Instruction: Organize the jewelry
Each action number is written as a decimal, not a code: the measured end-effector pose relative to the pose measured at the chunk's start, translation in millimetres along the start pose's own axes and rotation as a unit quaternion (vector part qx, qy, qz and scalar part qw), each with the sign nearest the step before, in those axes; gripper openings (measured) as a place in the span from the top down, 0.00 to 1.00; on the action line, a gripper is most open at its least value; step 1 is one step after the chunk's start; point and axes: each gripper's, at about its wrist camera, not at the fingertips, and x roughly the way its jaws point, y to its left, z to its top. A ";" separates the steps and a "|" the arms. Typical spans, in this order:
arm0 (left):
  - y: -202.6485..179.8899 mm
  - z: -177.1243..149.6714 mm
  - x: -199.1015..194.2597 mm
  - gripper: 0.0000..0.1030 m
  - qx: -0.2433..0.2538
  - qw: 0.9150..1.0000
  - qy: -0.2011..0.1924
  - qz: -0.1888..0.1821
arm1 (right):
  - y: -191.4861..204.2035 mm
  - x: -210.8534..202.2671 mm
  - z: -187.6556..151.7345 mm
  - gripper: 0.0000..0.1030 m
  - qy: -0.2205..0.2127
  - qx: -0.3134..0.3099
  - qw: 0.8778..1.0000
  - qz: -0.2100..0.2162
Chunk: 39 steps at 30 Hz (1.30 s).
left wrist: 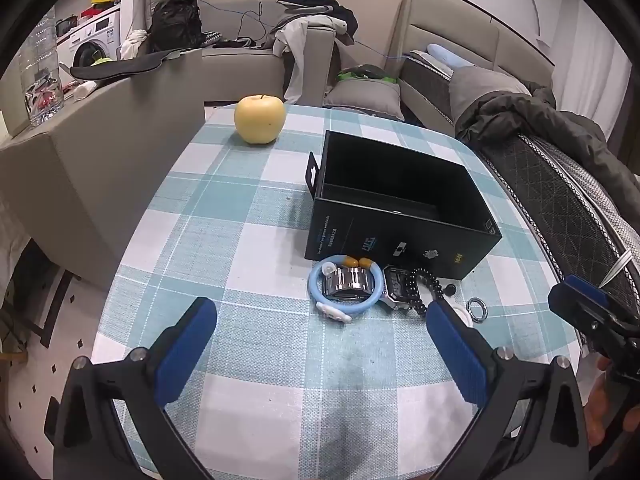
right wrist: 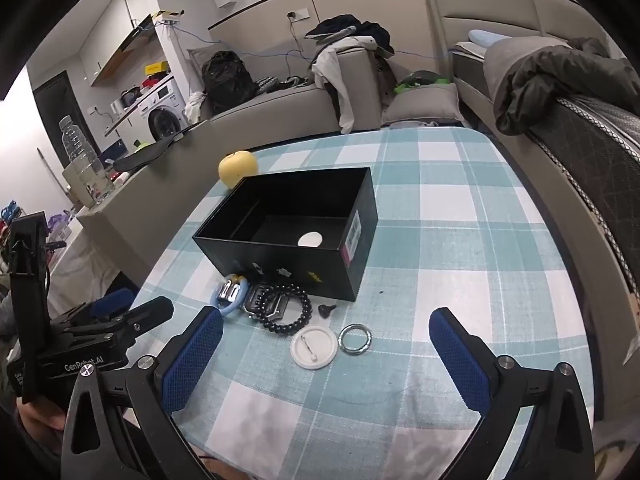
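Two grippers, left gripper (left wrist: 320, 330) and right gripper (right wrist: 326, 334), are hovering empty with fingers spread wide; I am lining up a first pick. Jewelry is lying bunched just beyond the fingertips: metal watch (left wrist: 394, 286), black bead bracelet (right wrist: 286, 308), steel ring (right wrist: 355, 339), against the open black box (right wrist: 280, 256), presumably the destination. "GenRobot.AI" is showing on the left gripper's body.

An open black box (right wrist: 288, 258) is seen upright on the bench, well beyond the fingers (right wrist: 460, 360); a white disc (right wrist: 310, 239) lies on its floor. Just before its near wall, a light-blue ring bracelet (right wrist: 228, 300) is laid touching a steel watch (right wrist: 260, 300), on which a black bead bracelet (right wrist: 286, 308) is draped. Nearer the fingers, a white round badge (right wrist: 314, 347) and a metal ring (right wrist: 355, 339) lie flat, side by side, with a small black piece (right wrist: 327, 311) just beyond them.
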 end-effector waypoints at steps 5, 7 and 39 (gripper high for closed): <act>-0.5 0.3 0.0 0.01 0.001 1.000 -0.001 0.001 | -0.3 -2.1 0.5 0.00 -0.002 0.001 1.000 0.000; -0.4 0.7 0.3 0.01 0.001 1.000 -0.001 0.001 | 0.1 -1.9 0.5 0.00 -0.003 0.002 1.000 0.000; 0.9 0.6 0.1 0.01 -0.004 1.000 0.000 0.002 | -2.7 0.6 0.1 0.00 -0.002 0.009 1.000 0.000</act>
